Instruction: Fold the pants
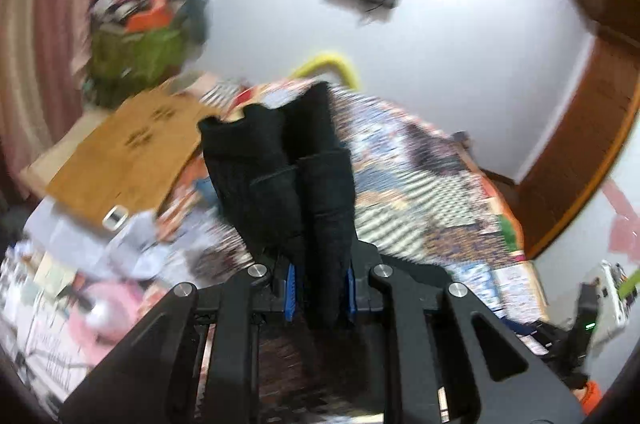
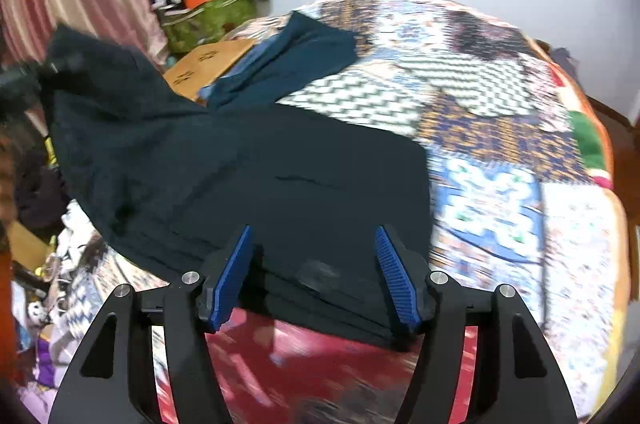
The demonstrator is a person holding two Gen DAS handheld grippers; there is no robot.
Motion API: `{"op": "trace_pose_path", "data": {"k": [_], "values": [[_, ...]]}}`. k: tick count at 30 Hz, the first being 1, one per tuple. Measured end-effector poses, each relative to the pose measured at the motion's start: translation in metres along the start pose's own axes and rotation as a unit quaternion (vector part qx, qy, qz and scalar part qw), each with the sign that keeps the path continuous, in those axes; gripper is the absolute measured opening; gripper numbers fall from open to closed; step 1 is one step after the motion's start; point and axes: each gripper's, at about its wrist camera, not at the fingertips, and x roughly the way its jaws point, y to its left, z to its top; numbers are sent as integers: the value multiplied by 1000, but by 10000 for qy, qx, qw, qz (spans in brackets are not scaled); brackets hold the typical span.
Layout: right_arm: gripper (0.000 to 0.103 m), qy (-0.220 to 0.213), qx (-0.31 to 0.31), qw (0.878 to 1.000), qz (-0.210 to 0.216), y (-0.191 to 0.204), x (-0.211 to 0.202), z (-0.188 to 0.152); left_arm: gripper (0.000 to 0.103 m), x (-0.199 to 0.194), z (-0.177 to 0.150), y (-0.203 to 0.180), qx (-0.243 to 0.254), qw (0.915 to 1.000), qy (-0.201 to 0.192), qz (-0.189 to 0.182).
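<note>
Dark pants (image 2: pixel 224 164) spread over patchwork bedspread (image 2: pixel 500 128), one end hoisted at left of rt view. Clamped on bunched fabric (image 1: pixel 320 192): left gripper (image 1: pixel 320 290), jaws narrow, blue pads mostly hidden by cloth. Wide apart, gripping nothing: right gripper (image 2: pixel 316 280), pads over near hem. Blurred throughout; clutter at left unreadable.

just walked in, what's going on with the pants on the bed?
A person with a handheld gripper in each hand is folding dark pants on a patchwork bedspread. The left gripper is shut on a bunch of the fabric and holds that end raised off the bed, as the right wrist view shows at far left. The right gripper is open, its jaws either side of the near edge of the pants, not pinching. No finished fold is visible.
</note>
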Motion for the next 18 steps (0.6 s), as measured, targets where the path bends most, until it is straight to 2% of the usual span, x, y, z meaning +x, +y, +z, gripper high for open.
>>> {"op": "trace_pose_path", "data": {"k": [4,7,8,12,14,18], "values": [[60,188,409,9990,-36,-35,-1,-15,18,10,10,-55,174,9982,-129,-562],[60,417,647,9966,278,-48,9,-29,17,34,11,-99,342,9947,63,-966],[60,371,686,9962,395,-52,9,-32,17,39,10,-108,391,9938,119,-1030],[60,351,750,9948,594,-56,9,-36,16,69,-4,-158,641,9865,608,-1380],[60,338,723,9950,608,-56,8,-36,16,89,-20,-177,714,9800,1009,-1558],[60,291,716,9952,604,-56,7,-39,16,116,-53,-203,1162,9679,1637,-1510]]}}
